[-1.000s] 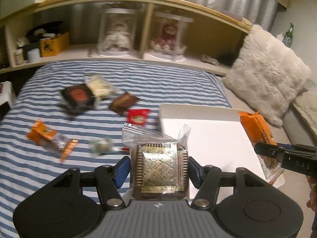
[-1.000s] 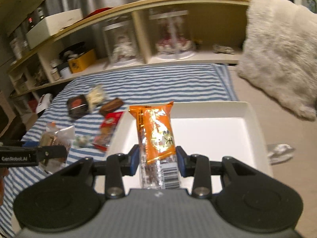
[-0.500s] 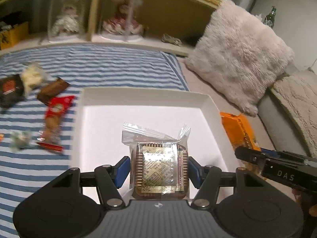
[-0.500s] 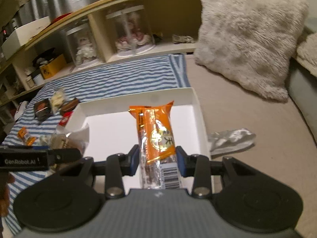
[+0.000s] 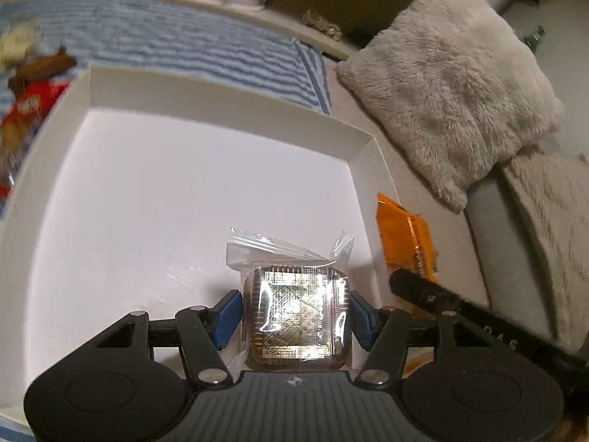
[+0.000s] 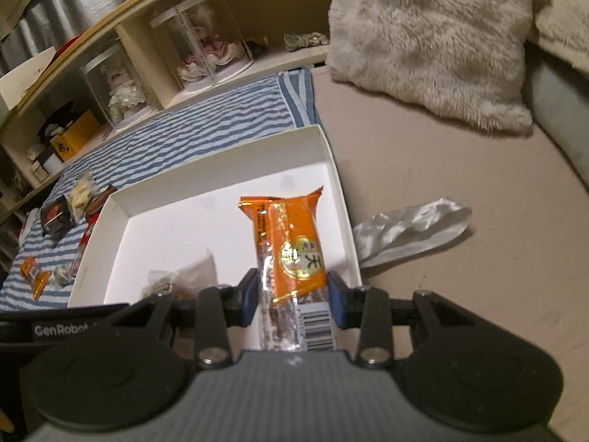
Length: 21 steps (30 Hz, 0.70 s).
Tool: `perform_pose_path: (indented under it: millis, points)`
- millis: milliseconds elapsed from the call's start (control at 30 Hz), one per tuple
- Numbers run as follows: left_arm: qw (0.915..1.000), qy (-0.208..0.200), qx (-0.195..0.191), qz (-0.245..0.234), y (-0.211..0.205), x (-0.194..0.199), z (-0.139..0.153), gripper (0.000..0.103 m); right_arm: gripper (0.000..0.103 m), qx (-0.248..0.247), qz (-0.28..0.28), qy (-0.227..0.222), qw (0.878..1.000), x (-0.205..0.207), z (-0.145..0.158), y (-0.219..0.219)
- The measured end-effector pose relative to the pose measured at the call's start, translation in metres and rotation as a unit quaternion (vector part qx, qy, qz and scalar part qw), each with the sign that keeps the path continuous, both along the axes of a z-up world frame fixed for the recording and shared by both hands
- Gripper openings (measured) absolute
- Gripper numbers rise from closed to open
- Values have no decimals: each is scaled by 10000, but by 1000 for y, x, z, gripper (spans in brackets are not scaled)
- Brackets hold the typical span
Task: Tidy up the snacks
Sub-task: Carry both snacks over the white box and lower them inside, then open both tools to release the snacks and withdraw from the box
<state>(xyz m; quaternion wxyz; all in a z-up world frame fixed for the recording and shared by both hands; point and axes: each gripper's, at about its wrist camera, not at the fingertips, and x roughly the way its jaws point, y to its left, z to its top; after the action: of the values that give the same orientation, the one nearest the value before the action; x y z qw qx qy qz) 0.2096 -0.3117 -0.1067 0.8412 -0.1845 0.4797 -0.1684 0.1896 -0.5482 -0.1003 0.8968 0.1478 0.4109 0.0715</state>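
Left gripper (image 5: 296,316): your blue pads are closed against both sides of a clear-wrapped square pastry (image 5: 297,318), holding it over the near right part of the white box (image 5: 206,110).
Right gripper (image 6: 291,296): your pads pinch an orange snack bar (image 6: 291,243) by its lower half; its barcode end points back at the camera and its top end reaches out over the right side of the box floor.
White box: an open, shallow cardboard tray lying partly on the striped blanket (image 6: 206,125) and partly on the beige bedding (image 6: 441,162); its floor is bare apart from what you are holding over it.
From the left camera: the orange bar and the black finger of your right gripper sit at 3 o'clock, just outside the box's right wall.
From the right camera: the wrapped pastry shows at 8 o'clock of the orange bar, inside the box outline.
Loose snacks (image 6: 62,213): several small packets lie on the blanket at 9 o'clock of the box, well apart from both grippers.
Silver wrapper (image 6: 408,232): lies on the beige bedding just beside the box's right wall, at 3 o'clock.
Fluffy pillow (image 5: 452,95): rests at 1 o'clock beyond the box, against the shelf (image 6: 154,33).
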Motion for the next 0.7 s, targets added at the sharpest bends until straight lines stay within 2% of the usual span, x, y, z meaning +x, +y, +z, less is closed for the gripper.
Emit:
perform_pose_path:
  millis: [100, 167, 367, 600, 700]
  points:
    - [9995, 184, -242, 28, -3, 4, -7, 63, 48, 53, -71, 9, 10000, 2, -4, -3]
    - [9995, 213, -229, -58, -4, 4, -8, 73, 56, 98, -149, 52, 9998, 3, -5, -6]
    - [9991, -8, 326, -278, -4, -1, 4, 80, 57, 56, -42, 90, 9999, -7, 0, -10]
    - [9965, -134, 693, -452, 1, -13, 17, 84, 59, -29, -37, 73, 10000, -23, 8, -11]
    - [9943, -263, 875, -540, 4, -21, 25, 88, 63, -62, 7, 34, 10000, -32, 12, -10]
